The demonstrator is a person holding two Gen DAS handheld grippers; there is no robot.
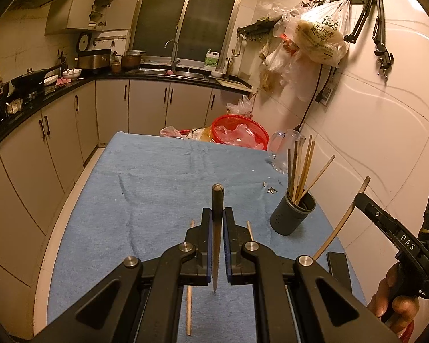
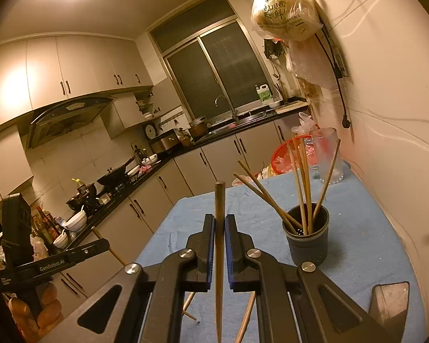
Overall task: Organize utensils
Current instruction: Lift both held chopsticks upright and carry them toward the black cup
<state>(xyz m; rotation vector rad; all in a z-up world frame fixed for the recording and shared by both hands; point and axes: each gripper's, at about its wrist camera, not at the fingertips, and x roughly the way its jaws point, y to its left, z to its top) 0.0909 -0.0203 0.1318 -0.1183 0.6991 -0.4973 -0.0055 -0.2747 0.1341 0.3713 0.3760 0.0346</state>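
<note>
**Both tongs clamped on a chopstick each, holder at right of table**

While the kitchen cabinets (image 1: 57, 131) run along the far left, the work area is the table (image 1: 163, 177) under a blue cloth.

Left wrist view, left to right:
- loose chopstick (image 1: 189, 300) flat on the cloth, partly under the left tongs
- left tongs (image 1: 217, 223) pinched almost fully closed on a dark chopstick (image 1: 218, 200); its butt end sticks out past the fingertips, its thin tip points back toward the camera
- second loose chopstick (image 1: 249, 230) showing just right of the tongs
- small scraps (image 1: 270, 189) on the cloth
- dark grey holder (image 1: 293, 213), upright, near the right edge of the table, several chopsticks standing in it and fanned out
- clear glass pitcher (image 1: 283, 150) behind it, red basket (image 1: 240, 131) at the far end of the table
- black phone (image 1: 339, 271) flat near the right edge
- right tongs (image 1: 361, 197) come in from the right, held by a hand (image 1: 391, 294), gripping a light chopstick (image 1: 337, 225) that slants down toward the cloth

Right wrist view:
- left tongs' body at far left
- right tongs (image 2: 220, 223) squeezed nearly together on the light chopstick (image 2: 219, 200); it runs straight along the fingers
- holder (image 2: 307, 237) just right of and beyond the fingertips, not touching them
- phone (image 2: 390, 303) at lower right
</note>
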